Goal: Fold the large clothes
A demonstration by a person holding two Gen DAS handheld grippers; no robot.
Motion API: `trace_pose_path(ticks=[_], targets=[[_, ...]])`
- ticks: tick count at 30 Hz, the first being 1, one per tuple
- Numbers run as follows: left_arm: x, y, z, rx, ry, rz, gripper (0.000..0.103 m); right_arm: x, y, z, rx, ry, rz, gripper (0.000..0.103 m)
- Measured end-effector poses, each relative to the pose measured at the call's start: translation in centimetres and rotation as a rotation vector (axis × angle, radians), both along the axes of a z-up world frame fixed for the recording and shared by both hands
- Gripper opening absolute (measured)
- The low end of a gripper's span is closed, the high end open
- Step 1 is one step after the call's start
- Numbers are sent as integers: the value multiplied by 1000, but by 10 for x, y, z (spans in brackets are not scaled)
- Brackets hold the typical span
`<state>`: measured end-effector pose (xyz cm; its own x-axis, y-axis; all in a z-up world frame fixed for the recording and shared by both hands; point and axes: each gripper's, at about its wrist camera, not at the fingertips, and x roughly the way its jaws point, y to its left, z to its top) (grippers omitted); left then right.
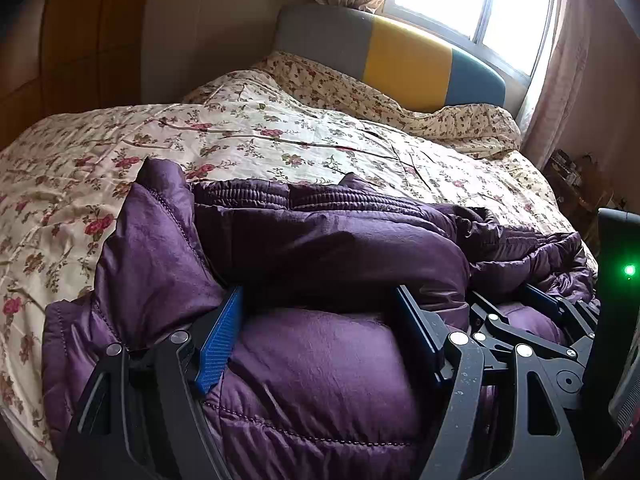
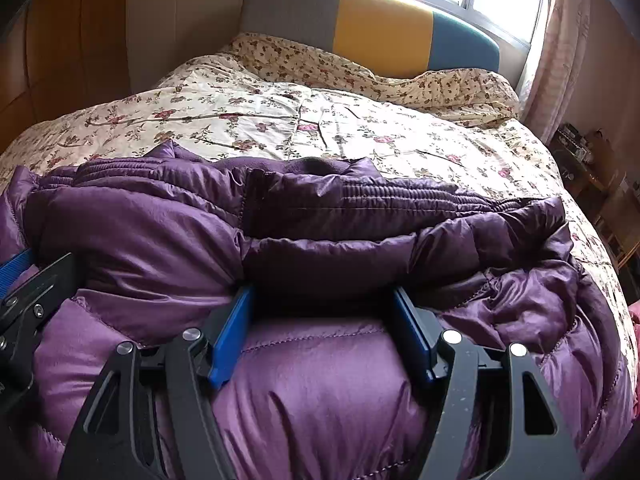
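A: Where did the garment lie?

B: The purple padded jacket (image 1: 328, 248) lay bunched across the near end of the bed (image 1: 248, 132), on the floral bedspread, its ribbed hem turned toward the headboard (image 2: 372, 24).

A: The left gripper (image 1: 320, 312)?

B: Fingers stood wide, one to each side of a puffed fold. Jacket bulged up between them. The blue pads (image 1: 220, 344) lay against the fabric, but I could not tell whether they pinched it.

A: And the right gripper (image 2: 324, 312)?

B: Much the same. Fingers set wide apart, tips pushed under the overhanging fold, padding swelling in the gap. Grip uncertain there too.

A: How did the two sit to each other?

B: Side by side on the jacket's near edge, close together. The right gripper's linkage showed just beside the left in the left wrist view.
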<state>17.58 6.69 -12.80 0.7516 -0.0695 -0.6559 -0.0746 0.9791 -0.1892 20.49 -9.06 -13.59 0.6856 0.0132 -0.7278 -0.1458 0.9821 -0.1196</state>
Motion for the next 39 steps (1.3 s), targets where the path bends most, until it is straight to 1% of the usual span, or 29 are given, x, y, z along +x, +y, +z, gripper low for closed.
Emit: trace_pose_path(ticks=[1, 3, 5, 7, 11, 14, 17, 18, 19, 21, 22, 24, 26, 29, 34, 37, 39], targets=[[0, 1, 0, -9, 0, -3, 76, 0, 1, 0, -5, 4, 0, 67], [0, 7, 5, -58, 8, -18, 76, 2, 0, 2, -5, 20, 2, 68], [-4, 16, 13, -104, 10, -23, 76, 3, -2, 6, 10, 39, 3, 68], [-13, 26, 23, -132, -2, -13, 76, 1, -6, 13, 36, 53, 15, 68], [-41, 53, 41, -170, -49, 17, 76, -19, -14, 36, 83, 13, 34, 68], [-60, 74, 42, -183, -49, 49, 76, -39, -17, 51, 105, -7, 52, 66], [-80, 91, 35, -195, -20, 78, 76, -61, -19, 60, 120, -17, 69, 62], [-84, 94, 32, -200, -13, 81, 76, -70, -19, 62, 123, -19, 77, 57], [-91, 99, 29, -206, -4, 87, 76, -79, -20, 63, 128, -18, 88, 54], [-101, 108, 22, -237, 14, 90, 76, -94, -20, 63, 129, -14, 101, 46], [-106, 112, 18, -257, 21, 90, 76, -101, -20, 62, 127, -11, 106, 44], [-116, 117, 13, -289, 32, 97, 76, -115, -21, 59, 120, -4, 107, 36], [-124, 120, 9, -307, 37, 103, 76, -122, -23, 55, 112, 7, 112, 31], [-130, 124, 2, -345, 58, 95, 76, -130, -24, 46, 96, 22, 119, 27], [-138, 131, -11, -461, 72, 100, 76, -132, -22, 30, 61, 47, 132, 25], [-139, 135, -18, -558, 83, 94, 73, -129, -19, 21, 52, 61, 125, 26], [-139, 136, -21, -597, 80, 92, 73, -128, -18, 17, 38, 63, 125, 26]])
